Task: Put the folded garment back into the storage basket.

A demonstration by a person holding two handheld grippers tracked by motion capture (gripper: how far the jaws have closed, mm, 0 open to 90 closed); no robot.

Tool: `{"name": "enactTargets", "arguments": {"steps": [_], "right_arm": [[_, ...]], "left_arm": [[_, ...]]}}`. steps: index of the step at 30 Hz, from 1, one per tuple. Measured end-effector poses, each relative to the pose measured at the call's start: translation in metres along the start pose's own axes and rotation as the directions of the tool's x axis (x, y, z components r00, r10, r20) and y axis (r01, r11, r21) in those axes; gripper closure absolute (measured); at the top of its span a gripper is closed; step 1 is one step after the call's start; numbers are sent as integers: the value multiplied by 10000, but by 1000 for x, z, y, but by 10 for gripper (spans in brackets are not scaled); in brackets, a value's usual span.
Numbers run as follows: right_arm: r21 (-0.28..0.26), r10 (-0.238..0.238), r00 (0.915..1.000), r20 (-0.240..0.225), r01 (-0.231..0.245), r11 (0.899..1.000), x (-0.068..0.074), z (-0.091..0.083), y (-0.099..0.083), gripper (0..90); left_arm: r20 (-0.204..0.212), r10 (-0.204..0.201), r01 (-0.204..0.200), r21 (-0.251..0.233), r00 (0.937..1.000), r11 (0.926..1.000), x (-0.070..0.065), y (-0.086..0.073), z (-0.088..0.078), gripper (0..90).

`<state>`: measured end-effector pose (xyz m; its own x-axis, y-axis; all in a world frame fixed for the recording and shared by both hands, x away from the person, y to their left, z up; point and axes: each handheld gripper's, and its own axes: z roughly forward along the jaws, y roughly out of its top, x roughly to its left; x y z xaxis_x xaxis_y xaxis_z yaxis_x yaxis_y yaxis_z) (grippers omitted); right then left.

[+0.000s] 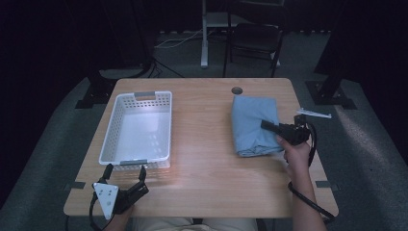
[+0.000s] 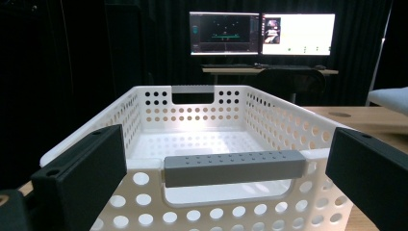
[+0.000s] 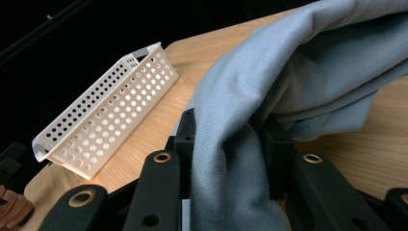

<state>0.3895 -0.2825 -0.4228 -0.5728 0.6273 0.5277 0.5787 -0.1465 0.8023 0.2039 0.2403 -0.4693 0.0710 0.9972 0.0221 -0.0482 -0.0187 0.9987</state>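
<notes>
One folded blue cloth (image 1: 254, 125) lies on the right half of the wooden table (image 1: 202, 159), and one white perforated basket (image 1: 137, 126) stands on the left half, well apart from it. Two grippers are in play. The right gripper (image 1: 267, 126) reaches in over the cloth from its right edge, and in the right gripper view its jaws are clamped on a thick fold of the blue fabric (image 3: 231, 159), which bunches up between them and drapes away toward the upper right. The left gripper (image 1: 126, 171) rests near the table's front edge just short of the basket's near wall, its jaws spread wide apart with nothing between them; in the left gripper view they frame the basket's near grey handle (image 2: 235, 167).

The basket has two grey handles, one on the near short wall and one on the far one (image 2: 192, 89), and rows of round holes along all four walls. Nothing lies inside it; its white floor (image 2: 192, 142) is bare.

One round cable hole (image 1: 236, 90) sits in the table top near the far edge. Two lit monitors (image 2: 262, 33) stand side by side on a desk in the dark background; whatever writing they carry is too small to read. No label shows on the cloth or the basket. One dark chair (image 1: 254, 41) stands beyond the table.
</notes>
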Motion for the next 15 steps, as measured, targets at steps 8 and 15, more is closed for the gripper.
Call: {"name": "enactTargets", "arguments": {"steps": [8,15], "right_arm": [[-505,118,9985,-532,-145,9986,10,-3,9,679],[-666,-295,9986,-444,265,9974,27,-7,24,678]], "left_arm": [[-30,8,-8,20,10000,10000,0,0,0,18],[-37,-3,4,32,10000,10000,0,0,0,18]]}}
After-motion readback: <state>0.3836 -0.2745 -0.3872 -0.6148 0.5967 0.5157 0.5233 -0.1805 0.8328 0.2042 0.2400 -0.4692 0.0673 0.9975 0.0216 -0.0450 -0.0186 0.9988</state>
